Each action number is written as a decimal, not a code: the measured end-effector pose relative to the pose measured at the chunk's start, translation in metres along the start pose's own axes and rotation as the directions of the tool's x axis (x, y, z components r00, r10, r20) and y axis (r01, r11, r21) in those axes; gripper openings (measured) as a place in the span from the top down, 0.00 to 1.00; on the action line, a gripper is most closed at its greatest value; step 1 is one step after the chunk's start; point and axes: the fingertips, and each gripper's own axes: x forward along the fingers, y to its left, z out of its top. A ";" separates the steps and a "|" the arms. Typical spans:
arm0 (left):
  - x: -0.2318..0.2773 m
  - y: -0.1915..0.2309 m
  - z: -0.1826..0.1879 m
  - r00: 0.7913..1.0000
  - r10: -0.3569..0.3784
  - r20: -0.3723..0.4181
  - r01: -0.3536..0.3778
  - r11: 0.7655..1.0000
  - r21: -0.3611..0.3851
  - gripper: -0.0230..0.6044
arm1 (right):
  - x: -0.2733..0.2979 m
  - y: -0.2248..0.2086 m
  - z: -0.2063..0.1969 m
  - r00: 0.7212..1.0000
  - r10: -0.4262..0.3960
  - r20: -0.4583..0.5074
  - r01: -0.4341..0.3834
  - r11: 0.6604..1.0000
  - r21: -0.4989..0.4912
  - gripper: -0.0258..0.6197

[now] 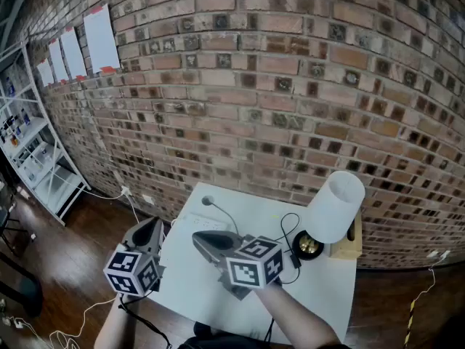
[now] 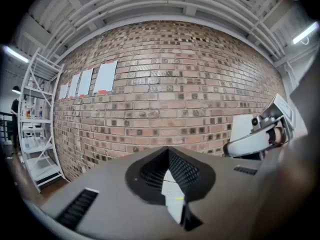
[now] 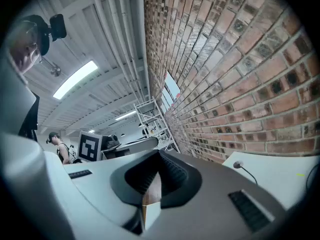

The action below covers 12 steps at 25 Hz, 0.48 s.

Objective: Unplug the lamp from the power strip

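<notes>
Left gripper (image 1: 154,225), right gripper (image 1: 202,240): jaws together, empty. Lamp (image 1: 333,208) at 3 o'clock, likely light, tippy. Cord (image 1: 290,214) limp; grip rigid plug body, plug unseen.

- power strip (image 1: 192,222), centre of frame: white on the white table (image 1: 320,289), sockets and plug too faint to tell
- black cord (image 1: 289,214): lower end lost behind right gripper (image 1: 197,237)
- wooden box (image 1: 349,244), lower right: mostly behind lamp shade (image 1: 334,206)
- shelf (image 1: 40,158): cut by left edge
</notes>
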 end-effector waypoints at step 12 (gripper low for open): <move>-0.023 -0.022 -0.005 0.999 0.042 -0.020 -0.040 0.997 0.071 0.94 | -0.016 0.011 -0.021 0.996 0.078 -0.043 -0.076 0.996 0.042 0.96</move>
